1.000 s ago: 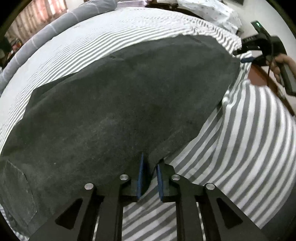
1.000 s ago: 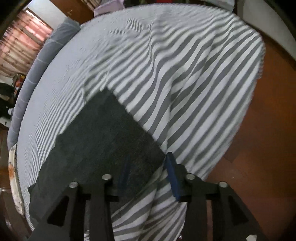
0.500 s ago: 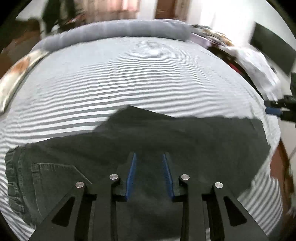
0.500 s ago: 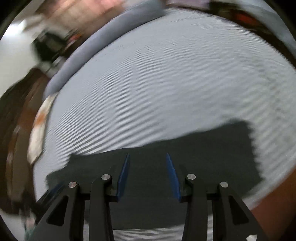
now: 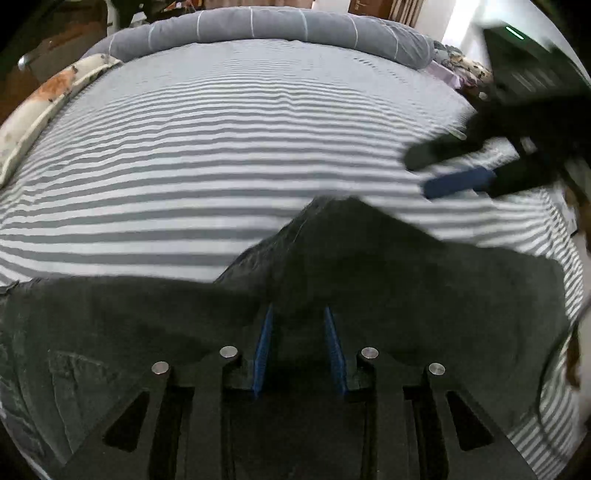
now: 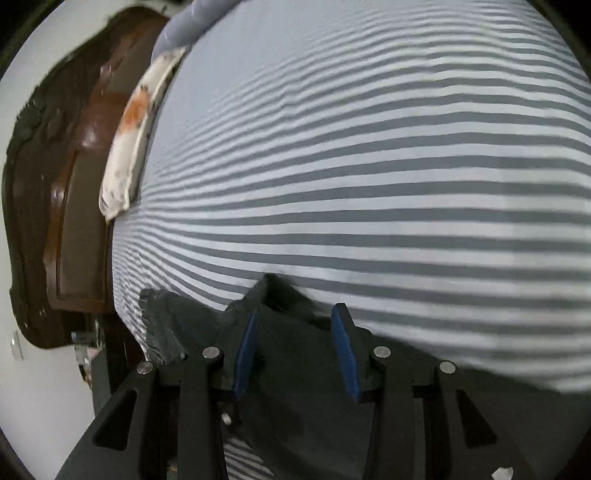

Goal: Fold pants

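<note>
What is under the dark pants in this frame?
The dark pants lie on the grey-and-white striped bedsheet, which shows around them on the far side. The sheet directly beneath is covered, so anything else under the fabric cannot be seen.

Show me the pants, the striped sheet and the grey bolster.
pants point(image 5: 424, 288), left wrist view, raised fold.
striped sheet point(image 6: 369, 147), right wrist view, bare middle.
grey bolster point(image 5: 258, 26), left wrist view, middle at far edge.

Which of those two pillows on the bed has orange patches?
The flat cream pillow at the bed's left edge; the long bolster across the far end is plain grey.
</note>
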Available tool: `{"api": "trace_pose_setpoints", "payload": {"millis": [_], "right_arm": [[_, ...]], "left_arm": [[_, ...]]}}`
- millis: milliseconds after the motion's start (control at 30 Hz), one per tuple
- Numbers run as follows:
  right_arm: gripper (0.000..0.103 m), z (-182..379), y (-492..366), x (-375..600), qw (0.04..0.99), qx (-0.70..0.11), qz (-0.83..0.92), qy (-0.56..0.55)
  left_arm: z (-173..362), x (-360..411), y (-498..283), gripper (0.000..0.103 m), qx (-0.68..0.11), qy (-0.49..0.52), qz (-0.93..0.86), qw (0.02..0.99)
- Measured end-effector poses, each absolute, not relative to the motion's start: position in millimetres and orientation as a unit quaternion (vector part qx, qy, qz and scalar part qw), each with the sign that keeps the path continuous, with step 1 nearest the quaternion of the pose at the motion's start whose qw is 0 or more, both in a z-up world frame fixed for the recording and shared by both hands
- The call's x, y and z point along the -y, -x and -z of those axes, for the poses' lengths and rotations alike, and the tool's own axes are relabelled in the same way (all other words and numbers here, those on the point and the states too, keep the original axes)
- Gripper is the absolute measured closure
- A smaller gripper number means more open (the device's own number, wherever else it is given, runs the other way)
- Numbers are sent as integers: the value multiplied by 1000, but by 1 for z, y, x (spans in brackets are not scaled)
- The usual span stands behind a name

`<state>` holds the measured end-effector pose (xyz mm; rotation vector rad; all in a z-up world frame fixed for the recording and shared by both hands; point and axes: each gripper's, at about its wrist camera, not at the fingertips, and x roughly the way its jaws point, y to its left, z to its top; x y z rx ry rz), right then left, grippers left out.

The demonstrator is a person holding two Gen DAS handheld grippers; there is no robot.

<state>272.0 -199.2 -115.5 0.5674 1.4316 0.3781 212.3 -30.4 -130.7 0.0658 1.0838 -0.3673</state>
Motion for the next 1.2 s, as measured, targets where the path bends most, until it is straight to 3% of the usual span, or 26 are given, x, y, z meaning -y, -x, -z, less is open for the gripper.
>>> {"api": "trace_pose_setpoints", "payload": {"millis": [467,567,600,667,800,1067,1200], "right_arm": [[66,152,-284,139,630,-690,-264,-238],[82,156,-294,136,640,-672,-264,-263],[94,153,-297,134,652,-665,-257,-258],[95,142,-298,130,674,-653,-257,-232],[96,130,-298,138,704,-629,-241,-224],[96,160,-305,138,702,-642,-202,-232],[82,125,-293,151,743,-608,-189,-206]], "left_arm": [[137,23,-196,73,-498,-28,164,851],[135,24,-194,73,-491,-28,165,855],[132,23,-193,73,-489,-27,165,856],[122,12,-189,73,-476,-22,156,865],[110,-1,-178,73,-469,-18,138,872],[128,-2,-157,73,-504,-63,111,854],[120,-2,-153,73,-491,-61,111,862]]}}
